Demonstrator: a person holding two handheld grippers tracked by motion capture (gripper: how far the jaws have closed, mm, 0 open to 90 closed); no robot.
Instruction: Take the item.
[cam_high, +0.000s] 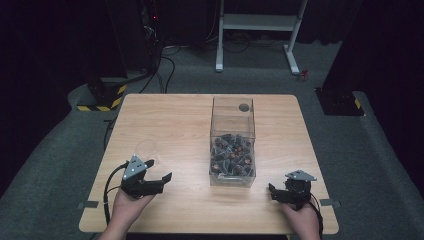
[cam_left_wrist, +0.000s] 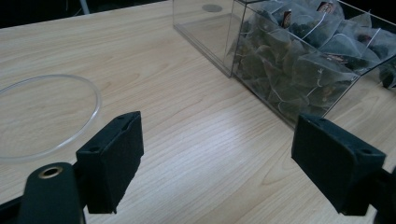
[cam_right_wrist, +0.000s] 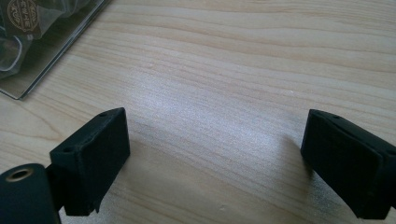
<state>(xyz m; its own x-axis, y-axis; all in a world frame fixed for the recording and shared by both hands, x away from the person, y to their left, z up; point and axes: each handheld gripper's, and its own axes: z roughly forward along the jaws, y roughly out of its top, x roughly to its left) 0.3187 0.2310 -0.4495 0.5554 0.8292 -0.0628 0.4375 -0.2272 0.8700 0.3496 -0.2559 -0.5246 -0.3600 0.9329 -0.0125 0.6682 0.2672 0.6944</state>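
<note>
A clear plastic box (cam_high: 232, 142) stands in the middle of the wooden table (cam_high: 175, 120), its near half packed with dark pyramid tea bags (cam_high: 231, 152). A clear cup (cam_high: 146, 149) stands to its left. My left gripper (cam_high: 159, 170) is open just in front of the cup, held by a hand. In the left gripper view its jaws (cam_left_wrist: 223, 163) stand wide apart over bare wood, with the cup's rim (cam_left_wrist: 51, 116) at the left and the box (cam_left_wrist: 289, 56) ahead at the right. My right gripper (cam_high: 274, 192) is open near the table's front right, and nothing lies between its fingers (cam_right_wrist: 219, 161).
A corner of the box (cam_right_wrist: 42, 42) lies at the upper left in the right gripper view. Beyond the table are grey carpet, a white desk frame (cam_high: 257, 30), cables and a yellow-black striped base (cam_high: 102, 97). Bare wood surrounds both grippers.
</note>
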